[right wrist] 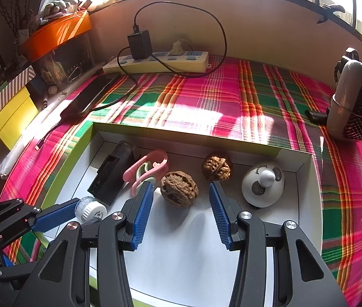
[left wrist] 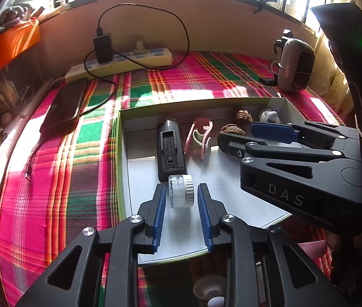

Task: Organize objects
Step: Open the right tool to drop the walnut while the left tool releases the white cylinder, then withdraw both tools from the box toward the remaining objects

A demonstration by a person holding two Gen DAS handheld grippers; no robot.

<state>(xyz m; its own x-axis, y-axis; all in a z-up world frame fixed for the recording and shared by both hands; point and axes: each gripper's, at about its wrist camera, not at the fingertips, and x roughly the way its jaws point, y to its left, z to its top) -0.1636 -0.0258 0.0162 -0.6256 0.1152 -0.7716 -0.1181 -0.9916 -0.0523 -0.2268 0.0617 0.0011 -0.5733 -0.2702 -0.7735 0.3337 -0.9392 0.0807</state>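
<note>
A shallow white box [left wrist: 140,117] [right wrist: 293,158] lies on the plaid cloth. In it are a black cylinder device [left wrist: 170,148] [right wrist: 114,174], a pink clip [left wrist: 200,138] [right wrist: 147,168], two walnuts [right wrist: 179,188] [right wrist: 216,167], a white round bell-like object [right wrist: 262,183] and a small clear jar with a white cap [left wrist: 181,190] [right wrist: 91,209]. My left gripper [left wrist: 182,197] is open, its fingers either side of the jar without touching it. My right gripper [right wrist: 181,194] is open around the near walnut, also apart from it.
A power strip [right wrist: 155,62] with a black charger and looped cable lies at the back. A dark phone [left wrist: 64,105] lies left of the box. A small grey heater [right wrist: 354,105] stands at the right. Orange and yellow boxes [right wrist: 14,117] sit on the left.
</note>
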